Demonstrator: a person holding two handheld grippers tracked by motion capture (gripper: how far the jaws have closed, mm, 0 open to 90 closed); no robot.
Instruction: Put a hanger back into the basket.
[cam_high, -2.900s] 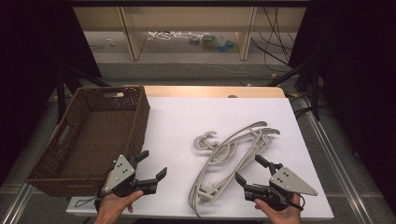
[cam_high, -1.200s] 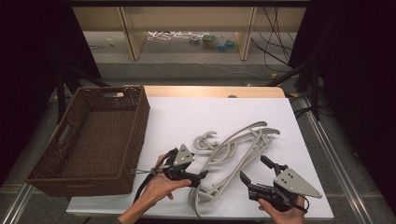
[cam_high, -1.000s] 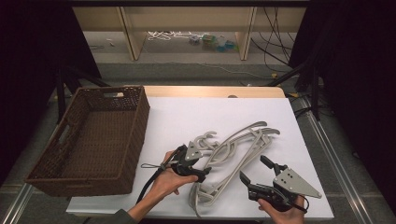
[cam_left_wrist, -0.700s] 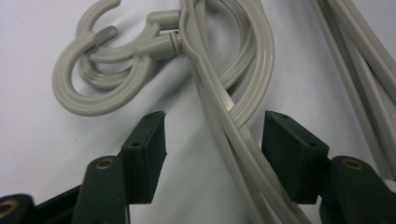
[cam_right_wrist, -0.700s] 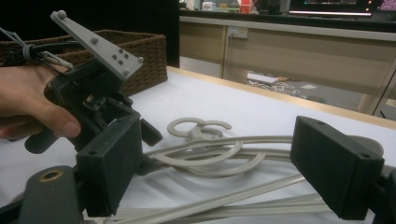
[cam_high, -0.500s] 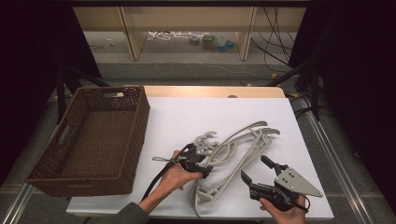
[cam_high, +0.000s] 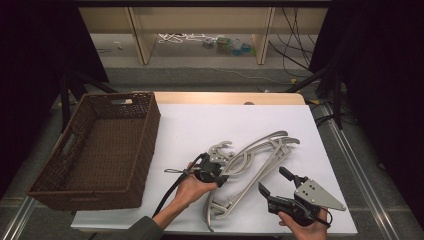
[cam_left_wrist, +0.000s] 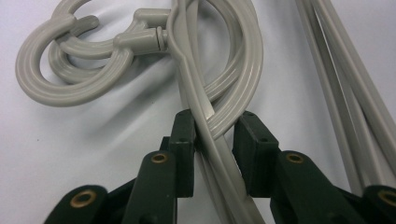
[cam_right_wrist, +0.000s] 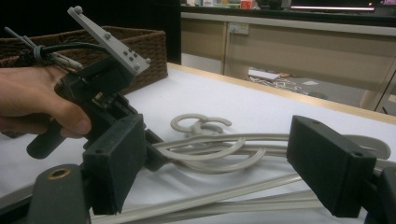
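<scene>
Several grey plastic hangers (cam_high: 250, 165) lie tangled in a loose pile on the white surface (cam_high: 200, 125), their hooks (cam_left_wrist: 70, 70) at the pile's far left end and their long arms running toward the near edge. The left gripper (cam_high: 218, 172) sits at the left side of the pile, just near of the hooks, held in the person's left hand (cam_high: 192, 187). In the left gripper view its two black jaws stand either side of the neck of the hangers, where a thin straight bar crosses a curved ribbed arm; the jaws are close against the plastic but a sliver of gap shows on each side, so whether they are already clamped on it cannot be told. The right gripper (cam_high: 277, 182) rests low at the near right of the surface, just beside the near end of the pile, held in the right hand (cam_high: 305, 227); its jaws are spread wide apart with nothing between them, and in the right gripper view the hangers lie beyond and below them. A brown wicker basket (cam_high: 145, 115) stands on the left of the surface, well apart from the hangers
</scene>
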